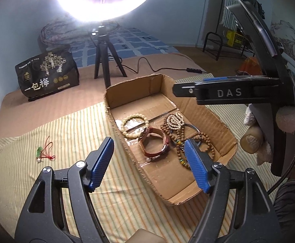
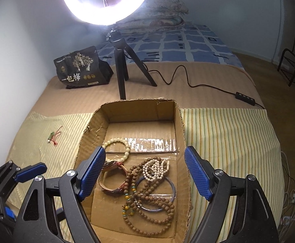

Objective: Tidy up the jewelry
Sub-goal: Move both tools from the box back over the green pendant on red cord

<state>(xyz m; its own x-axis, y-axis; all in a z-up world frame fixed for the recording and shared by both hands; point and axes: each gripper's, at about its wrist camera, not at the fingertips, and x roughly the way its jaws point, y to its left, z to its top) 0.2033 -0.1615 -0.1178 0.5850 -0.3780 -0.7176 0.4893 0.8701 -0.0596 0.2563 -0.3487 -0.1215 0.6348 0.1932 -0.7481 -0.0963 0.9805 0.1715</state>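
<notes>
An open cardboard box [image 1: 224, 129] [image 2: 185, 141] lies on a striped cloth. In it lie a pale bead bracelet [image 1: 134, 126] [image 2: 118, 148], a red leather watch [image 1: 155, 144] [image 2: 112, 177], a long brown bead strand [image 1: 204, 139] [image 2: 149, 206], a white pearl strand [image 1: 174, 121] [image 2: 155, 171] and a blue bangle [image 2: 172, 188]. A red cord charm [image 1: 44, 151] [image 2: 54, 136] lies on the cloth left of the box. My left gripper [image 1: 149, 162] is open and empty over the box's left wall. My right gripper [image 2: 144, 174] is open and empty above the jewelry; it also shows in the left wrist view [image 1: 224, 91].
A ring light on a black tripod [image 1: 107, 58] [image 2: 125, 68] stands behind the box, its cable and switch [image 2: 245, 98] trailing right. A black snack bag [image 1: 48, 73] [image 2: 80, 68] stands at the back left. The striped cloth [image 1: 46, 182] [image 2: 228, 137] covers the near bed.
</notes>
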